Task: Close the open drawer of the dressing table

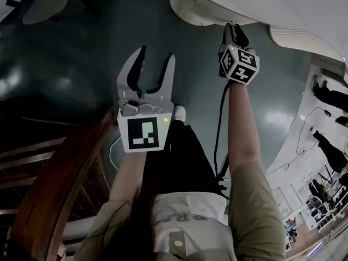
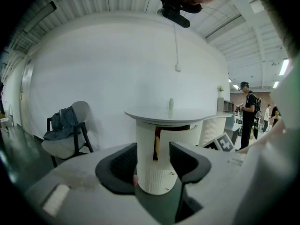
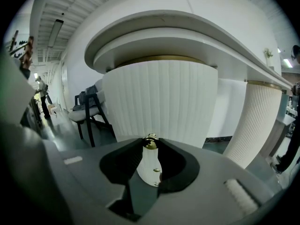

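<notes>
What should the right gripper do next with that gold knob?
Probably push the gold knob gently in toward the table. The right gripper looks closed on that knob on the ribbed drawer, and the left gripper view shows the drawer standing out from the table with a dark gap beside it.

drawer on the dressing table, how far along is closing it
Done: the right gripper has the drawer's gold knob clamped. In hand: the push; the left gripper view shows a dark gap beside the ribbed drawer front, so it stands open. Left: shut it flush. The left gripper is open, empty.
</notes>
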